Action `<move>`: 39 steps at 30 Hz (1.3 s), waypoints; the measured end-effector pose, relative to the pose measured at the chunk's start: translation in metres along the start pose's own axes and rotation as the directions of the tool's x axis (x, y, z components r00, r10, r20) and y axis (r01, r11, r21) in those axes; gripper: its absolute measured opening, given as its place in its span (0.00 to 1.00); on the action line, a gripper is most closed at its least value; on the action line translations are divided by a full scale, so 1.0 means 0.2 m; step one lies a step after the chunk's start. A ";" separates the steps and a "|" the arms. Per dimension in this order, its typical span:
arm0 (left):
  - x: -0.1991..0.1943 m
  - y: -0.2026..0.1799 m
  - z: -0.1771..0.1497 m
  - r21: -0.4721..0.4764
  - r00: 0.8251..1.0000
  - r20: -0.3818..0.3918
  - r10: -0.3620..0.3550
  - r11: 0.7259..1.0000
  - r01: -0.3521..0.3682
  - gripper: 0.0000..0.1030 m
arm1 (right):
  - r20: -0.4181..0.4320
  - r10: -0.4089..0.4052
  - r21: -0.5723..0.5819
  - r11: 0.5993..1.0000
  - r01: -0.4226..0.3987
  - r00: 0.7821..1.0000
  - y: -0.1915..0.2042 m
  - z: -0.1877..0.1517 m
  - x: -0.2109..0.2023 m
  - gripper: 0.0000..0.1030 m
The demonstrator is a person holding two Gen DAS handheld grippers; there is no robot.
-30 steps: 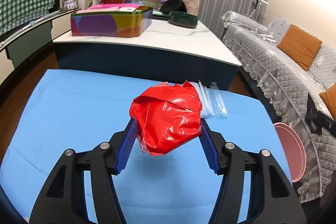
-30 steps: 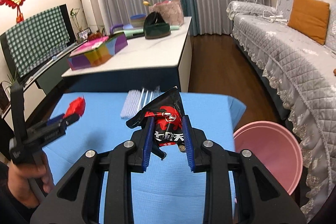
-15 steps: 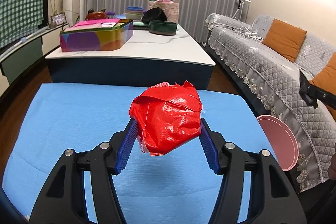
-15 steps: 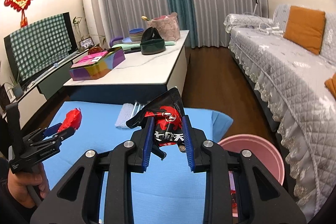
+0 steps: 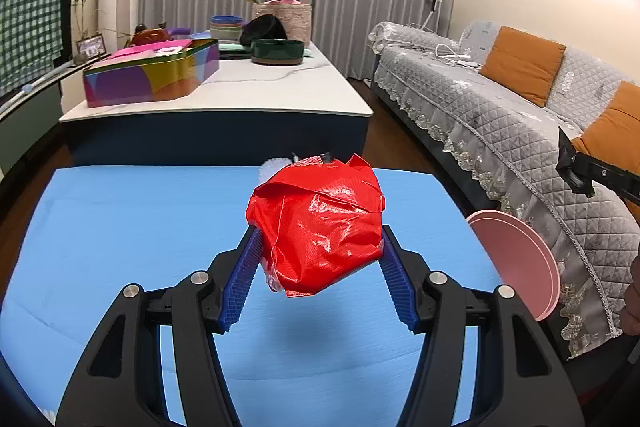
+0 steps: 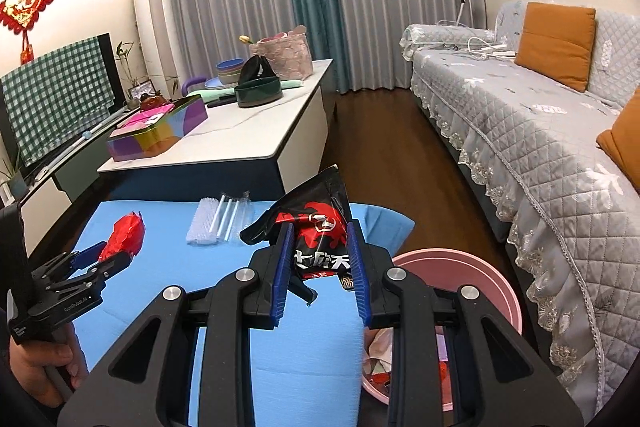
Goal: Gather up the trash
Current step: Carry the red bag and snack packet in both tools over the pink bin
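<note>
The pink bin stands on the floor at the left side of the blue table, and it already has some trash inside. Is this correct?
One detail is wrong: the pink bin stands on the floor at the right side of the blue table, between it and the sofa. The right wrist view shows this, and also the trash already inside the bin.

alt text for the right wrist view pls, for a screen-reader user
The right gripper clamps a black-and-red snack wrapper above the blue table, beside a pink bin holding scraps. At far left, the left gripper holds a crumpled red wrapper.
</note>
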State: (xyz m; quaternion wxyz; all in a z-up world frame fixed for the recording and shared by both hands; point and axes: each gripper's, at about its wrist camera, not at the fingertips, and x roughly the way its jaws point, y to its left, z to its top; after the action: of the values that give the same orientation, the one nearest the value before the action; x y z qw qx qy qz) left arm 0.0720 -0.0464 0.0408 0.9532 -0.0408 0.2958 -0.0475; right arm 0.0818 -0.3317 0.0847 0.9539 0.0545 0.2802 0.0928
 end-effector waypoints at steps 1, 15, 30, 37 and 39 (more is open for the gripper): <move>0.01 -0.01 0.00 0.001 1.000 0.000 -0.003 1.000 0.003 0.56 | 0.000 -0.003 0.002 1.000 0.003 1.000 -0.01 0.00 0.00 0.27; 0.05 -0.08 0.01 0.003 0.999 -0.003 -0.036 0.999 0.036 0.56 | -0.007 -0.043 0.018 0.999 0.043 0.999 -0.10 -0.03 0.00 0.27; 0.09 -0.16 0.00 0.009 0.998 -0.009 -0.069 0.998 0.069 0.56 | -0.009 -0.070 0.044 0.997 0.070 0.998 -0.18 -0.03 0.00 0.27; 0.12 -0.23 0.00 0.018 0.996 -0.014 -0.084 0.996 0.085 0.56 | -0.009 -0.089 0.052 0.995 0.089 0.996 -0.23 -0.03 -0.01 0.27; 0.13 -0.25 -0.01 0.021 0.996 -0.017 -0.090 0.996 0.090 0.56 | -0.009 -0.094 0.055 0.994 0.094 0.996 -0.25 -0.03 -0.02 0.27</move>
State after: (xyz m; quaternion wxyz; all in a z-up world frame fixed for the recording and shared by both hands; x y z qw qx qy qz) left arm 0.0894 -0.0981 0.0306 0.9480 -0.0435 0.3010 -0.0939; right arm 0.0830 -0.3808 0.0732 0.9544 0.0675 0.2880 0.0401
